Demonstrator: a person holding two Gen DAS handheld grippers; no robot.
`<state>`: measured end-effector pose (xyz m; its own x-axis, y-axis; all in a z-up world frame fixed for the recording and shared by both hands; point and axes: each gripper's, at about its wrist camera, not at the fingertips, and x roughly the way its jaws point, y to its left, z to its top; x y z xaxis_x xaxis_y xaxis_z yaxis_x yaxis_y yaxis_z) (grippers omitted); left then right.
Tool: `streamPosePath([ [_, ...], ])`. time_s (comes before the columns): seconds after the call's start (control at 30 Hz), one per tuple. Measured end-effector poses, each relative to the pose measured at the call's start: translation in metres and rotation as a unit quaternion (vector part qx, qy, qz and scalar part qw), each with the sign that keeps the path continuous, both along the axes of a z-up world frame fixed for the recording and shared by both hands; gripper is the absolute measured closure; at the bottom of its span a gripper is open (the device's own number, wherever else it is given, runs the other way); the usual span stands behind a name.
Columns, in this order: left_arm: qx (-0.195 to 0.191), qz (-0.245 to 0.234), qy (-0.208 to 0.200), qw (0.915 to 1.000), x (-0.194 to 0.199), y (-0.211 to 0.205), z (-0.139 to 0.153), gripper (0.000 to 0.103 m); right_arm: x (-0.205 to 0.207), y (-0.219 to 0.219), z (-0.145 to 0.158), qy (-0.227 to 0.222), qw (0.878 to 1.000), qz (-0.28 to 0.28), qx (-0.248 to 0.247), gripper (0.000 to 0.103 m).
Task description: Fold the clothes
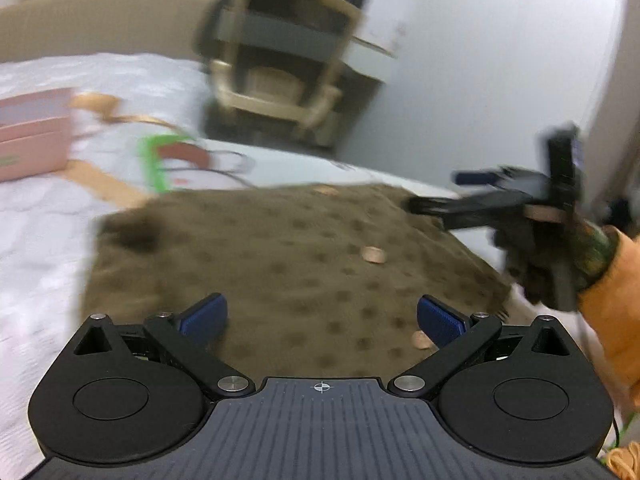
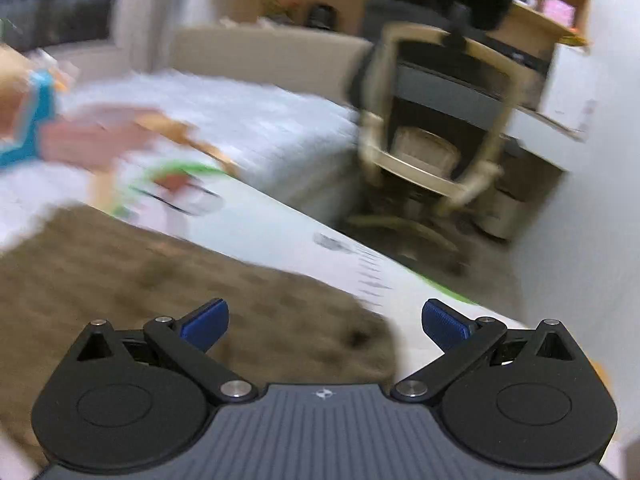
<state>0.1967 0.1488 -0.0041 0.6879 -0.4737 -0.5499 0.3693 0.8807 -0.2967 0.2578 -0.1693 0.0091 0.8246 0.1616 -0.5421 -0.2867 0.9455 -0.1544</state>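
Garment: brown spotted, flat on bed.
Left hand-held gripper: wide open, empty, over near edge, closest.
Right hand-held gripper: wide open, empty, at right corner.

White quilted bed, beige headboard, cream chair, pale wall

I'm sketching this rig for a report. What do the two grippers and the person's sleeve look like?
Both the left gripper and right gripper have black linkage arms with silver pivot pins, round black housings, ribbed blue finger pads and a ribbed grey base with a small crosshair mark. The person wears an orange sleeve and a dark patterned glove.
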Motion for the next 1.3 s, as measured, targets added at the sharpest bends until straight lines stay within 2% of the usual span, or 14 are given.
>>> streamPosePath([
  [0.1,-0.012,0.084,0.019,0.9962,-0.008,0.042,-0.005,0.0,-0.012,0.02,-0.003,0.036,0.996,0.066,0.039,0.0],
  [0.17,-0.016,0.131,0.043,0.9904,-0.01,0.063,-0.014,0.0,-0.012,0.038,-0.024,0.063,0.995,0.071,0.011,0.0],
  [0.33,-0.033,0.161,0.082,0.983,-0.008,0.08,-0.034,0.005,-0.021,0.048,-0.037,0.065,0.996,0.057,0.0,0.0],
  [0.37,-0.04,0.158,0.083,0.9831,-0.006,0.079,-0.035,0.012,-0.026,0.051,-0.032,0.053,0.996,0.065,-0.007,0.0],
  [0.4,-0.046,0.152,0.082,0.9839,-0.003,0.078,-0.036,0.03,-0.033,0.056,-0.027,0.041,0.996,0.078,-0.014,0.0],
  [0.57,-0.091,0.137,0.093,0.9819,0.009,0.071,-0.034,0.088,-0.074,0.095,-0.003,-0.008,0.985,0.17,-0.019,0.0],
  [0.6,-0.105,0.132,0.093,0.9813,0.01,0.071,-0.03,0.089,-0.079,0.104,-0.001,-0.006,0.981,0.192,-0.013,0.0],
  [0.83,-0.164,0.095,0.097,0.9771,0.017,0.06,-0.005,0.089,-0.099,0.204,-0.033,0.003,0.954,0.295,-0.059,0.015],
  [0.97,-0.169,0.09,0.099,0.9765,0.021,0.054,-0.005,0.086,-0.071,0.235,-0.047,0.014,0.961,0.265,-0.079,0.057],
  [1.03,-0.184,0.099,0.092,0.9736,0.019,0.062,-0.003,0.079,-0.06,0.225,-0.04,0.024,0.967,0.249,-0.047,0.074],
  [1.07,-0.196,0.112,0.086,0.9704,0.018,0.071,-0.001,0.062,-0.055,0.221,-0.037,0.028,0.97,0.242,-0.03,0.078],
  [1.1,-0.2,0.126,0.085,0.9681,0.02,0.078,-0.002,0.034,-0.053,0.215,-0.033,0.029,0.971,0.235,-0.019,0.082],
  [1.17,-0.2,0.153,0.086,0.9639,0.027,0.09,-0.004,0.016,-0.055,0.206,-0.025,0.012,0.973,0.231,-0.011,0.085],
  [1.3,-0.217,0.163,0.122,0.9547,0.056,0.085,-0.018,0.016,-0.059,0.199,-0.02,0.006,0.973,0.232,0.01,0.089],
])
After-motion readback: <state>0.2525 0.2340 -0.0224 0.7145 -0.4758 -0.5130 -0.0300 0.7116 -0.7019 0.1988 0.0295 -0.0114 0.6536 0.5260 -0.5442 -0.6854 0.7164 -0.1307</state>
